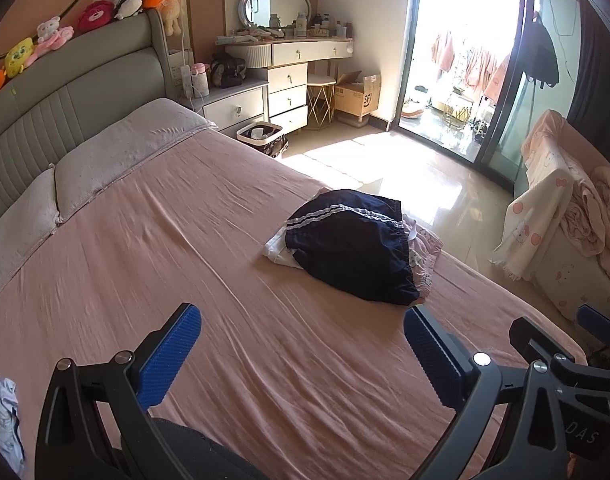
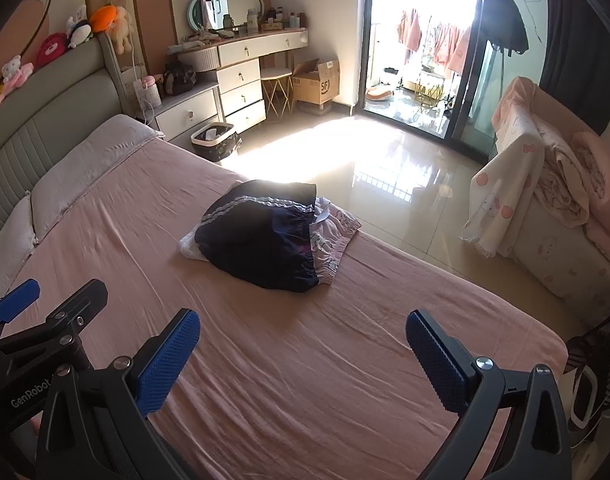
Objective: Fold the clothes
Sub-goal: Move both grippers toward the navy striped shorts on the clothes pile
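A small stack of folded clothes lies on the pink bed sheet (image 1: 185, 240) near the bed's right edge. On top are navy shorts (image 1: 353, 240) (image 2: 261, 236) with white stripes, over a white garment (image 1: 279, 250) and a pink patterned one (image 2: 337, 236). My left gripper (image 1: 303, 348) hovers open above the bare sheet, well short of the stack, nothing between its blue pads. My right gripper (image 2: 303, 350) is open too, also empty, beside the left one. A crumpled pale garment (image 1: 1, 416) shows at the left view's lower left corner.
Two pillows (image 1: 117, 152) lie against the grey headboard (image 1: 65, 92), with plush toys on top. Beyond the bed stand a nightstand (image 1: 233, 104), a dressing table, a waste bin (image 1: 261, 134) and a cardboard box. A sofa draped with blankets (image 2: 545, 200) stands right, across the tiled floor.
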`<state>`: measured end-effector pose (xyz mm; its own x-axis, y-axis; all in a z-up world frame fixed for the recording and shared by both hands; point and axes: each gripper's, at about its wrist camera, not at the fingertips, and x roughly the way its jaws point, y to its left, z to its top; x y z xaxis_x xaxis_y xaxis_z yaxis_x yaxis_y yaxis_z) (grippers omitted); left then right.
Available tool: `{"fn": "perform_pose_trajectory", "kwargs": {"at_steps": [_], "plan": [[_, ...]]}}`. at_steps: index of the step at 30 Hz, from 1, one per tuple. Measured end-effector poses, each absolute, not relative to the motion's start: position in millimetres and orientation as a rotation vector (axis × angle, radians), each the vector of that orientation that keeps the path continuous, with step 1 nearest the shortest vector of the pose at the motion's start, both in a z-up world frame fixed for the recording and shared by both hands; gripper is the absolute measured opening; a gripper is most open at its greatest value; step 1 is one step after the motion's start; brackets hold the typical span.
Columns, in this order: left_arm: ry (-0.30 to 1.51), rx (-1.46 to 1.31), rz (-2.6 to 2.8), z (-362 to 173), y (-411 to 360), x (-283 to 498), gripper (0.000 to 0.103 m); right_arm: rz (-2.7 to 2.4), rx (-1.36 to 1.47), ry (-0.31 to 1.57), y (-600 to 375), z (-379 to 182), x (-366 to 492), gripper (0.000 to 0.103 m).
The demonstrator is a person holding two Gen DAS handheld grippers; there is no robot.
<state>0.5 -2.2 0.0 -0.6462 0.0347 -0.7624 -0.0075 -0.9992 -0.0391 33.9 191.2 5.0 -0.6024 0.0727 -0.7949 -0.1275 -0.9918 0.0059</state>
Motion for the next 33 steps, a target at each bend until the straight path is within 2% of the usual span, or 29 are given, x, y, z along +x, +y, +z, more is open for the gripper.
{"fn": "perform_pose_trajectory", "kwargs": {"at_steps": [4,8,33], "plan": [[-0.105,-1.296,2.815,0.2,-13.5,2.8,0.103,2.709,-1.349,0.091,190.9,6.6,34.7,0.103],[-0.001,-1.330,2.840,2.7,1.9,-4.1,0.103,2.704,-1.356,0.088,190.6,8.2,35.5,0.103],[-0.015,-1.410,2.846,-23.5,-16.2,-61.8,0.103,2.685,-1.425,0.088,198.5,-26.9,-23.3,0.103]]}}
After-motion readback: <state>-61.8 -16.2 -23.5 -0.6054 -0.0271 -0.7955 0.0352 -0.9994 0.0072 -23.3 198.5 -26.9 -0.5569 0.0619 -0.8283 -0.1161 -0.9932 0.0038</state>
